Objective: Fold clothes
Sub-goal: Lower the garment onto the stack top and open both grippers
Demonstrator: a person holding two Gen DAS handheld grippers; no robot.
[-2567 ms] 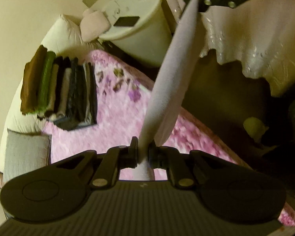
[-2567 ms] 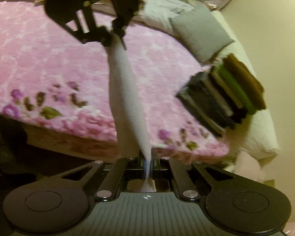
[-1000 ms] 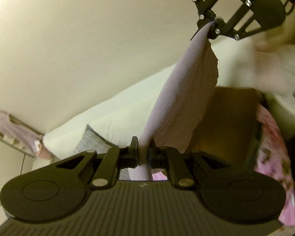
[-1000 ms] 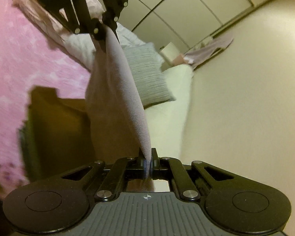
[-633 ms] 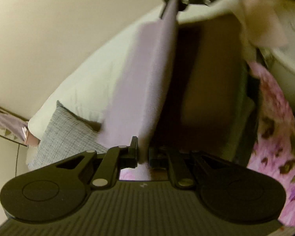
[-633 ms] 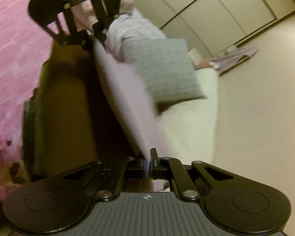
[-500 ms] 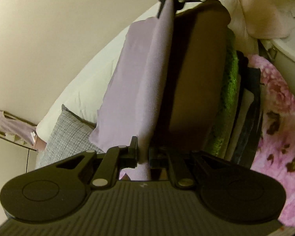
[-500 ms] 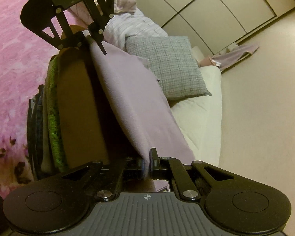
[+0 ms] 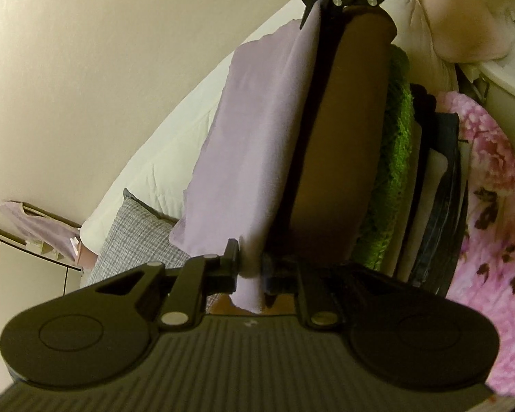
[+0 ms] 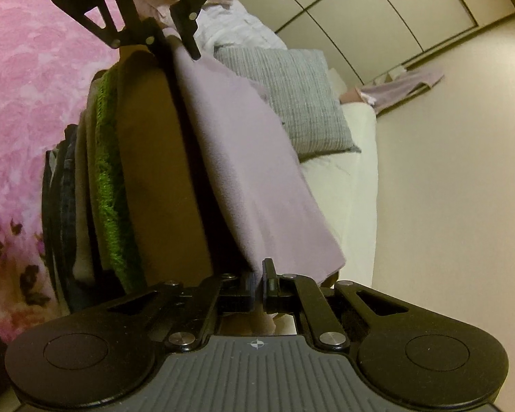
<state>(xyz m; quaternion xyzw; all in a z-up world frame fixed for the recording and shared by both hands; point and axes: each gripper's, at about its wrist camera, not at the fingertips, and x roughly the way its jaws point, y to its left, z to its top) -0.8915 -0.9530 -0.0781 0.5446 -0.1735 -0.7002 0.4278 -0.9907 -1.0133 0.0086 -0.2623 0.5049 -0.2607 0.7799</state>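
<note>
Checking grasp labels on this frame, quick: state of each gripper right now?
Left gripper: closed on one end of the folded lilac garment.
Right gripper: closed on the garment's other end.

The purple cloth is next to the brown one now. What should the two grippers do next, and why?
Probably let go. The purple cloth already lies along the brown cloth at the end of the row, with the left gripper and right gripper both shut on its ends. Opening should leave it there.
</note>
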